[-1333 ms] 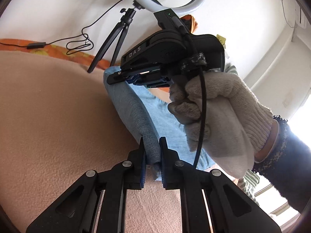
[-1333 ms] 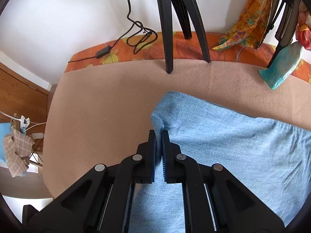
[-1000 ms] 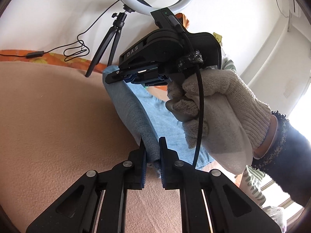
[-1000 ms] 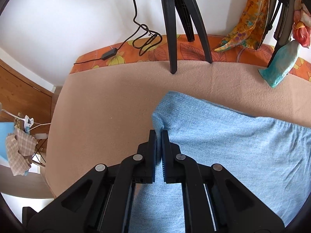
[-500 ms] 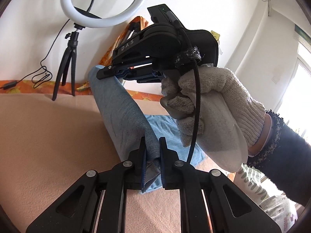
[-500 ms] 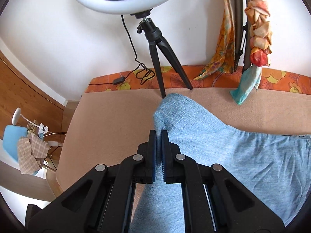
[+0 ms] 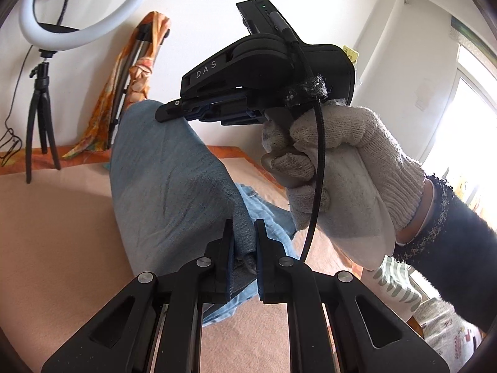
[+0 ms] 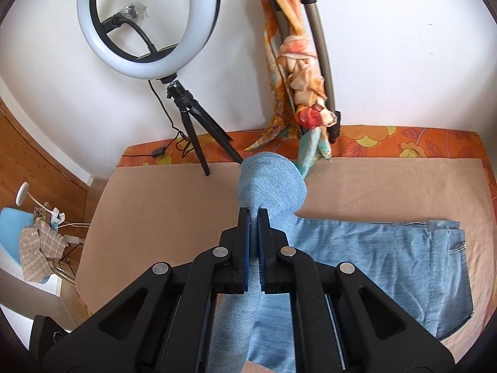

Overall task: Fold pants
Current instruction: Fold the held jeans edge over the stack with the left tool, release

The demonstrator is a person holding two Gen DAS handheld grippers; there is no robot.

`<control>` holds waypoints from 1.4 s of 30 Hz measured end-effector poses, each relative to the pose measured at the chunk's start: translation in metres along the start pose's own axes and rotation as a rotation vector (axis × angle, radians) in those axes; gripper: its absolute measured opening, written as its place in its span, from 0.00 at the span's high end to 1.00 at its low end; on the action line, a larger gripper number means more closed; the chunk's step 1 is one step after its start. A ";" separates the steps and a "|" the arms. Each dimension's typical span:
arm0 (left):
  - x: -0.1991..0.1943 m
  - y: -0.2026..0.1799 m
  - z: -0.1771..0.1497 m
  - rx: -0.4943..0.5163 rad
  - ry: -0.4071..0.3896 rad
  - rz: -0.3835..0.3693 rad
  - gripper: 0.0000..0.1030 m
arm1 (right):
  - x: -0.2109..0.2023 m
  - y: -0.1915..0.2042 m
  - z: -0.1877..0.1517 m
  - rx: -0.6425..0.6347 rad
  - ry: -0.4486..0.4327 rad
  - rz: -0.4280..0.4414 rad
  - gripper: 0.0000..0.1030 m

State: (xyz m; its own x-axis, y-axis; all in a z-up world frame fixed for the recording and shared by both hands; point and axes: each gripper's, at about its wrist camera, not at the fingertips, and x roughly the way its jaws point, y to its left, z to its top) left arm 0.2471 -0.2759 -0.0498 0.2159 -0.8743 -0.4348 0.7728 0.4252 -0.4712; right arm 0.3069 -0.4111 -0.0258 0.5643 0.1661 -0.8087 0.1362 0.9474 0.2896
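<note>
Denim, light blue, made up the pants (image 8: 366,258), whose waist end lay flat on the peach-coloured blanket (image 8: 388,186) toward four o'clock in the right wrist view. The leg end was raised off the blanket, clamped at two spots. The right gripper (image 8: 254,214) had its fingers pressed together on a bunched fold that bulged just past their tips at twelve o'clock. The left gripper (image 7: 243,227) likewise pinched the cloth edge between nearly closed fingers; from there the fabric stretched up toward eleven o'clock to the other gripper, held by a white-gloved hand (image 7: 338,174) at two o'clock. A ring light (image 8: 149,25) on a tripod stood at the blanket's far edge, at eleven o'clock.
</note>
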 end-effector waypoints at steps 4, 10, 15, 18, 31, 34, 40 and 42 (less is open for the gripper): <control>0.028 -0.010 0.005 0.024 0.024 -0.024 0.91 | -0.016 -0.030 -0.005 0.021 -0.016 -0.029 0.95; 0.058 -0.032 0.009 0.054 0.052 -0.048 0.91 | -0.030 -0.071 -0.014 0.054 -0.033 -0.057 0.95; 0.075 -0.039 0.011 0.068 0.064 -0.068 0.91 | -0.039 -0.093 -0.017 0.062 -0.047 -0.080 0.95; 0.090 -0.041 0.016 0.072 0.072 -0.083 0.91 | -0.045 -0.103 -0.020 0.060 -0.059 -0.102 0.95; 0.162 -0.062 0.020 0.111 0.147 -0.168 0.91 | -0.057 -0.161 -0.031 0.061 -0.059 -0.253 0.95; 0.181 -0.061 0.023 0.117 0.171 -0.177 0.91 | -0.055 -0.171 -0.033 0.060 -0.058 -0.282 0.95; 0.194 -0.056 0.020 0.099 0.225 -0.195 0.86 | -0.045 -0.190 -0.041 0.049 -0.042 -0.336 0.96; 0.192 -0.050 0.018 0.099 0.247 -0.186 0.83 | -0.039 -0.197 -0.045 0.049 -0.033 -0.348 0.96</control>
State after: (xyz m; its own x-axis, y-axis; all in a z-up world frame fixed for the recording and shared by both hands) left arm 0.2601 -0.4691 -0.0959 -0.0763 -0.8461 -0.5276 0.8424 0.2284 -0.4881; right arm 0.2217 -0.5920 -0.0739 0.5030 -0.1745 -0.8465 0.3633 0.9314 0.0238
